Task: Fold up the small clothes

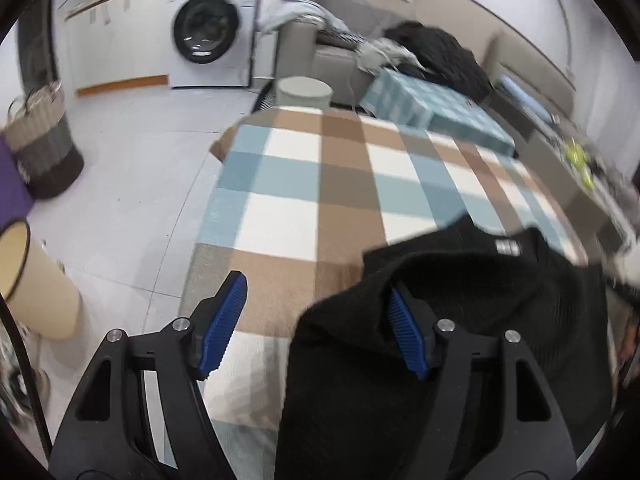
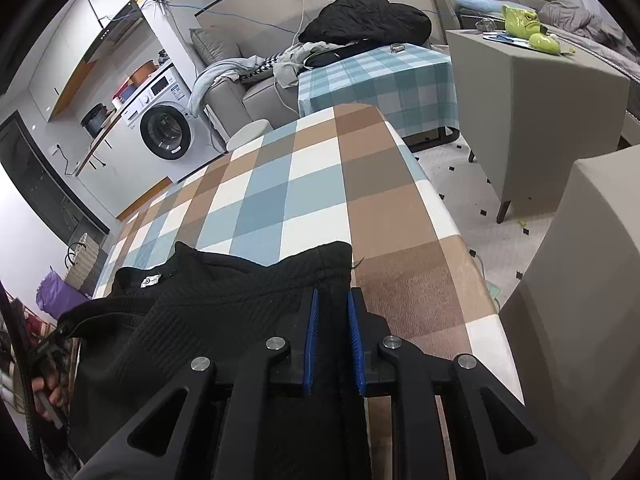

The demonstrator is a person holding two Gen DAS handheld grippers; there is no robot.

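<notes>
In the lower centre of the right wrist view, the right gripper has its blue ribbed jaws pinched on the edge of the black ribbed knit garment. The left gripper is spread wide, its right-hand pad against the cloth's dark fold, its left-hand pad over bare covering. The garment lies rumpled at the near end of the brown, blue and white checked tablecloth, white label up, checks running clear toward the frame's top.

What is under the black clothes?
Under the black garment lies the checked tablecloth, its brown, blue and white squares showing all around. The right tongs pinch the garment's edge. Whatever lies directly beneath the fabric is covered.
</notes>
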